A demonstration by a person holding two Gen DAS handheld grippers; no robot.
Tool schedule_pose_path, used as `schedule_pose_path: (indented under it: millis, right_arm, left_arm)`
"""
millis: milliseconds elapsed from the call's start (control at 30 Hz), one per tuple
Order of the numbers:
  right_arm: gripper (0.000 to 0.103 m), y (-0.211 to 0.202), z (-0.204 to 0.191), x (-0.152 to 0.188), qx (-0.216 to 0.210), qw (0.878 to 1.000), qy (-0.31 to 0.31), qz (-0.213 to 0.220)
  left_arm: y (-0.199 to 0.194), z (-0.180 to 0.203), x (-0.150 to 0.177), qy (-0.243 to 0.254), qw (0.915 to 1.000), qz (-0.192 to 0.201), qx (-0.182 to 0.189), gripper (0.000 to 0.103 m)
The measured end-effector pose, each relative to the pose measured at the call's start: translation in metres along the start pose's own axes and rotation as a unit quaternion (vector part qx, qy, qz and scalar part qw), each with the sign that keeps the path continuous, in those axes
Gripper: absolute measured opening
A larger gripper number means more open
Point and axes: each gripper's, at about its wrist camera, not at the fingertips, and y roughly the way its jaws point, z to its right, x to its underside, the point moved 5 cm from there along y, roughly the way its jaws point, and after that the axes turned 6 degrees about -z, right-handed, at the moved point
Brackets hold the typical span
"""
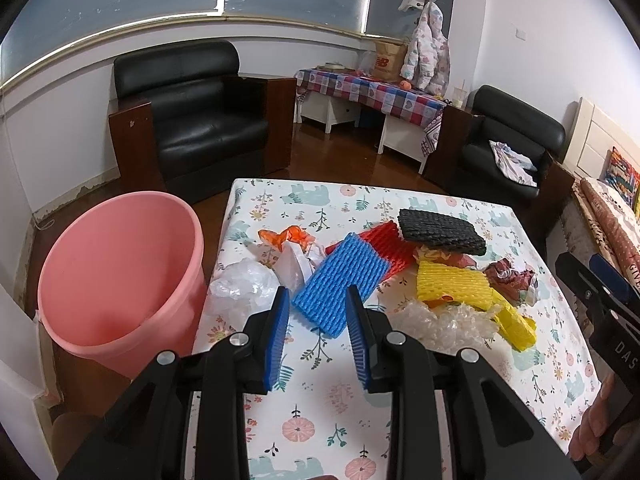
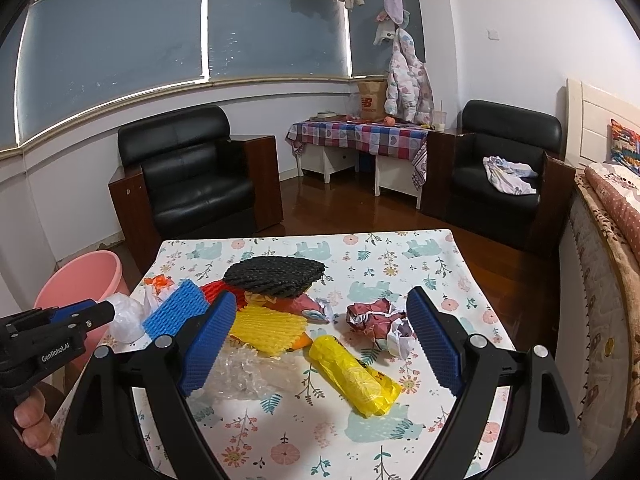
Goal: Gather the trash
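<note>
Foam nets, a yellow bag [image 2: 356, 376] and crumpled paper [image 2: 378, 320] lie heaped mid-table [image 1: 400, 412], beside a pink bucket [image 1: 116, 280] on the floor. The left claw [image 1: 318, 336] and right claw [image 2: 320, 344] hover apart, empty.

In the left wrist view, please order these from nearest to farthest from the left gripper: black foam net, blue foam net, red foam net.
From the left gripper:
1. Blue foam net, just ahead of the fingertips.
2. Red foam net, behind the blue one, partly under it.
3. Black foam net, farthest back, to the right.
</note>
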Motion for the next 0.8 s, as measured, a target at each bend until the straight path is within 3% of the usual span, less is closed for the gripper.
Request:
schedule_pose_path:
  millis: [333,800]
  right_arm:
    - [0.088,0.002,-0.003,0.001,0.000,1.000,-0.004,-0.003]
    - [0.088,0.012,-0.019,0.005,-0.015,1.000,-0.022,-0.015]
  left_arm:
    - [-0.001,-0.001,0.000,-0.001,1.0000,0.002,0.002,0.028]
    - [-0.021,-0.021,0.008,-0.009,0.9981,0.041,0.044,0.028]
